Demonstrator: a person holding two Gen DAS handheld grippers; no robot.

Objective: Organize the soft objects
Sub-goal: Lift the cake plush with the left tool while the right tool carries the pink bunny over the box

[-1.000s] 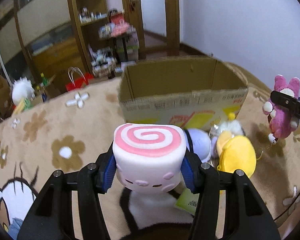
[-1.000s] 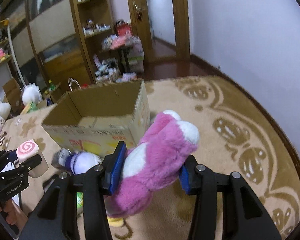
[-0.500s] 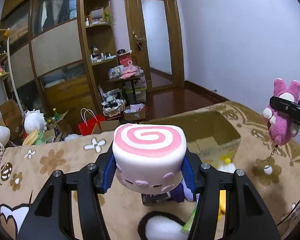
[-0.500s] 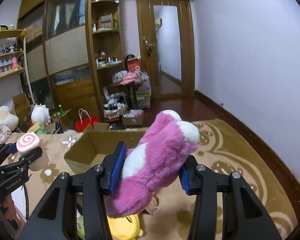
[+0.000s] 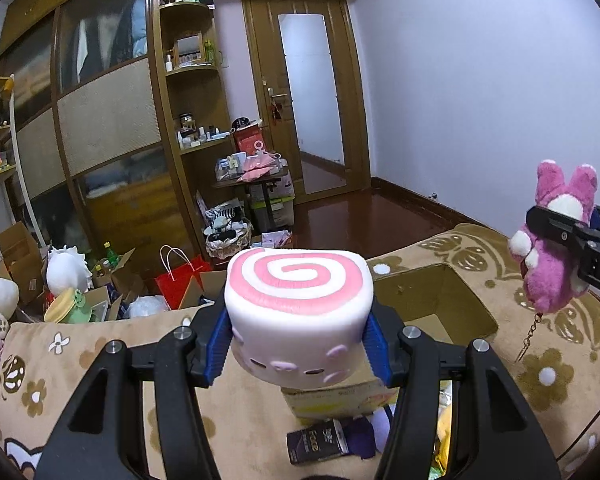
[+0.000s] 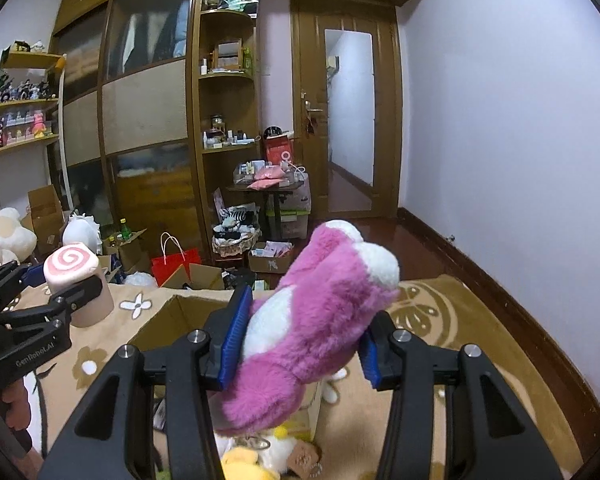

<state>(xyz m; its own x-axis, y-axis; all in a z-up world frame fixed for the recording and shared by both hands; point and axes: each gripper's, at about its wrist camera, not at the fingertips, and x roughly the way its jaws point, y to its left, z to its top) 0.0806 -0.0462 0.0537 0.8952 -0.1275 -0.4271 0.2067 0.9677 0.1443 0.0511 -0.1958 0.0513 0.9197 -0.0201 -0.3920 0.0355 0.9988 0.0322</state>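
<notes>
Pink-swirled white squishy toy point(image 5: 298, 312), one, sits clamped in the left gripper point(image 5: 298, 346) at lower centre; one pink plush rabbit point(image 6: 308, 320) is clamped in the right gripper point(image 6: 298, 346). Both are held level above one open cardboard box point(image 5: 432, 300) on a beige flowered blanket point(image 5: 60, 364), wooden wardrobe point(image 6: 148, 120) behind.

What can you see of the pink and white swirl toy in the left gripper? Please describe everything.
The swirl toy is a squat, smooth, foam-like roll, white with a pink spiral on its upward flat face and small pink marks on its side. The left gripper clamps it between blue pads, in the air in front of the open cardboard box.
</notes>
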